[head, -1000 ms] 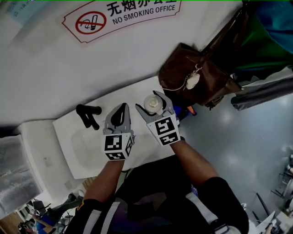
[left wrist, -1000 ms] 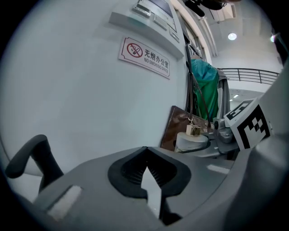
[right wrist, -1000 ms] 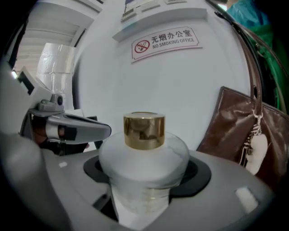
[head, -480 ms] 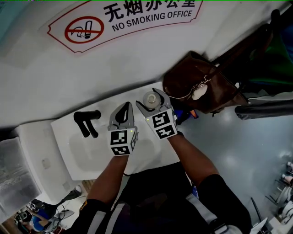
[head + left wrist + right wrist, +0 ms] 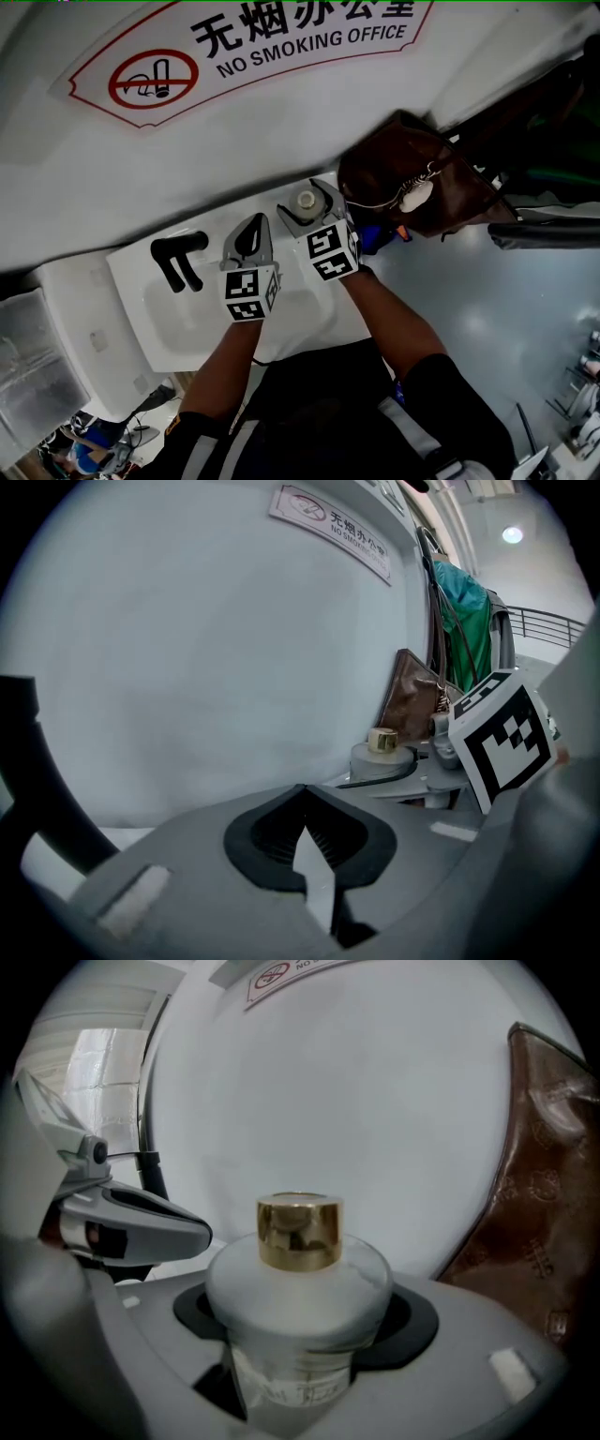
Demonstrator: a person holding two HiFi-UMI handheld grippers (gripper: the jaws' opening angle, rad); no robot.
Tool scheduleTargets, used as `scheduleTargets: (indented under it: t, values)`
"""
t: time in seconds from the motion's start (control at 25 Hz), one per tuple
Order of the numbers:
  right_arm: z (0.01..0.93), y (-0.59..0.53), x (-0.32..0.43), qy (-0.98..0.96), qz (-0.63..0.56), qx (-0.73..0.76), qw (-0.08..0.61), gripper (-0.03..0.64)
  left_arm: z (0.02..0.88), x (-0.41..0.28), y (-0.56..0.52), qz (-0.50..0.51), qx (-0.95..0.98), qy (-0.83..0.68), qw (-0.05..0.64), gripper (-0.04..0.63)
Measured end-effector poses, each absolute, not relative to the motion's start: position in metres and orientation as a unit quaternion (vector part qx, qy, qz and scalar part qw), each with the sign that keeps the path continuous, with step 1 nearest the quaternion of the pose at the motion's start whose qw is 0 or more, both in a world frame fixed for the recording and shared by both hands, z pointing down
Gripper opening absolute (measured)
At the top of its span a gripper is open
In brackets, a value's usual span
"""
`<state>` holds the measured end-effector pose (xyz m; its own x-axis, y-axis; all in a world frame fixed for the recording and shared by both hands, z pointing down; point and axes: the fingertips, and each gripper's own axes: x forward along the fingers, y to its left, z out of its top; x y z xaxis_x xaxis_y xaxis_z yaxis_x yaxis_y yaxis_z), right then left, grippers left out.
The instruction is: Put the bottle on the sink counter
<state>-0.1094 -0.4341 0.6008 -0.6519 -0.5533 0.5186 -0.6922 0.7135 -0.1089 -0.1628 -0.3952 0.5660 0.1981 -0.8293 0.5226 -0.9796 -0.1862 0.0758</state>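
Note:
A frosted white bottle (image 5: pixel 298 1283) with a gold cap (image 5: pixel 300 1230) stands upright between the jaws of my right gripper (image 5: pixel 300 1354), which is shut on its body. In the head view the bottle (image 5: pixel 307 200) and right gripper (image 5: pixel 307 208) are over the back right corner of the white sink counter (image 5: pixel 131 272), close to the wall. My left gripper (image 5: pixel 255 225) is just left of it over the basin, shut with nothing in it. The left gripper view shows its closed jaws (image 5: pixel 309 841) and the bottle (image 5: pixel 382 754) off to the right.
A black faucet (image 5: pixel 178 258) stands at the sink's back left. A brown leather bag (image 5: pixel 412 178) hangs right of the sink, close to the bottle. A no-smoking sign (image 5: pixel 253 42) is on the white wall. Grey floor lies to the right.
The right gripper has carried the bottle a little farther toward the wall at the sink's back right corner. The left gripper stays shut beside it.

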Motion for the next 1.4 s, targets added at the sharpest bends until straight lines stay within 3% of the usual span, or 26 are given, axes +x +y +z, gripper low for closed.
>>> scheduleTargets:
  t: [1.4]
  values:
    - [0.623,-0.433,-0.108,-0.875,0.157,0.349,0.297,0.348,0.566,-0.155,-0.399,0.174,0.760,-0.589,0.212,0.000]
